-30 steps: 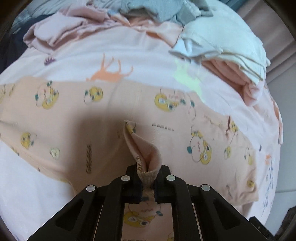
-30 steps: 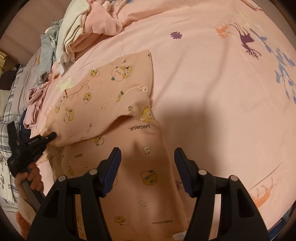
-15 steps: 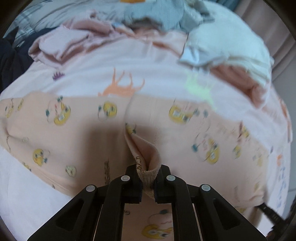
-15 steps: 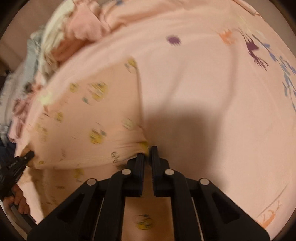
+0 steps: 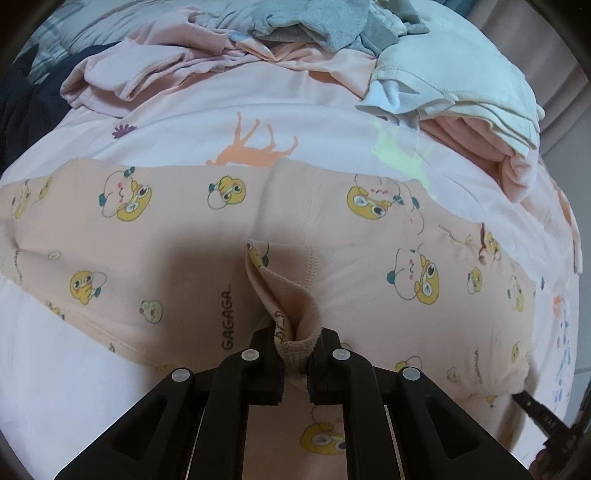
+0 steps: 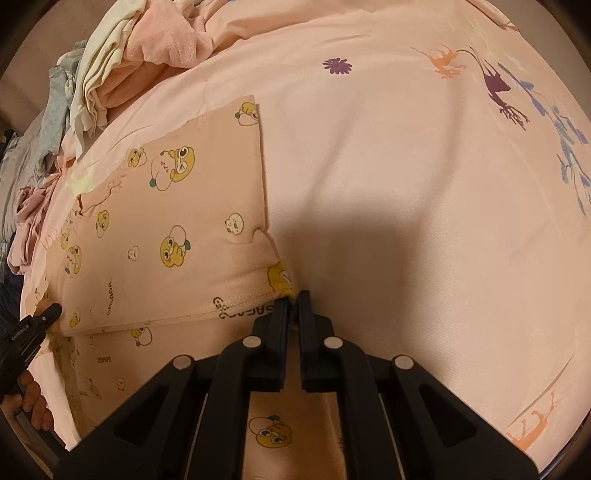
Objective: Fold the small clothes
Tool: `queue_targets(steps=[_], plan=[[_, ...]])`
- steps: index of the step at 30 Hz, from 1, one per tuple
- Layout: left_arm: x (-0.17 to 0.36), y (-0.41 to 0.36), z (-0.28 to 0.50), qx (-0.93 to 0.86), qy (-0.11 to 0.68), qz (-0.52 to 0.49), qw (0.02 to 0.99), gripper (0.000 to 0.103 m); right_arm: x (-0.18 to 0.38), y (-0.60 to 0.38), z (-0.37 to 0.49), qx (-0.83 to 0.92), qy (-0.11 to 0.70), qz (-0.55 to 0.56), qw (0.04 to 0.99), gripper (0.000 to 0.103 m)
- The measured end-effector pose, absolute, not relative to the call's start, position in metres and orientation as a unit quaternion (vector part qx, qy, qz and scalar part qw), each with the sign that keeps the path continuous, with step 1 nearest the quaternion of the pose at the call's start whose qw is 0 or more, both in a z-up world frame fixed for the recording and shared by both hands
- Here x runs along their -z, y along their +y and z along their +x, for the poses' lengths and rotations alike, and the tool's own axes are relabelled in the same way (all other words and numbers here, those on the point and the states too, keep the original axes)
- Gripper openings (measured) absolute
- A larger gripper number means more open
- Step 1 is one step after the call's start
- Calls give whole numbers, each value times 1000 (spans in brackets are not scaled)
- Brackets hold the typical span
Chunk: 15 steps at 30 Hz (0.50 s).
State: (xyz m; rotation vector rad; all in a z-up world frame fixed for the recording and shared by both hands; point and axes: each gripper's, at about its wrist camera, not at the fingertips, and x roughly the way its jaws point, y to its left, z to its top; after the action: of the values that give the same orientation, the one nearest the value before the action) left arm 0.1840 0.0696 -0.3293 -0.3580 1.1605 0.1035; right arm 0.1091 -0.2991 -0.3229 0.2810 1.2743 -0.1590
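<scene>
A small peach garment (image 5: 177, 240) printed with yellow ducks lies spread on the pink bed sheet (image 5: 177, 118). My left gripper (image 5: 295, 350) is shut on a bunched fold of its hem, held just above the cloth. In the right wrist view the same garment (image 6: 177, 206) lies partly folded over itself. My right gripper (image 6: 293, 299) is shut on its near hemmed corner. The left gripper (image 6: 33, 328) shows at that view's left edge, at the opposite end of the fold. The right gripper's tip (image 5: 535, 410) shows at the lower right of the left wrist view.
A heap of unfolded clothes lies at the far side: pink pieces (image 5: 147, 70), grey ones (image 5: 325, 22), cream ones (image 5: 454, 85). The same pile (image 6: 122, 55) shows top left in the right wrist view. The printed sheet (image 6: 424, 184) stretches to the right.
My right gripper went from open above the garment to shut on its hemmed corner. The left gripper kept its hold and drew the cloth nearer, with the fold now stretched between both grippers.
</scene>
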Motion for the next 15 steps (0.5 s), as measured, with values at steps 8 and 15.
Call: queue_targets(steps=[8,15], plan=[[317,72,174,-50,541,-153,825,9,323,-299,109,72,599,124,788,4],[290,75,173,-46,526,-136,838,9,316,-300,107,71,615,109,778,11]])
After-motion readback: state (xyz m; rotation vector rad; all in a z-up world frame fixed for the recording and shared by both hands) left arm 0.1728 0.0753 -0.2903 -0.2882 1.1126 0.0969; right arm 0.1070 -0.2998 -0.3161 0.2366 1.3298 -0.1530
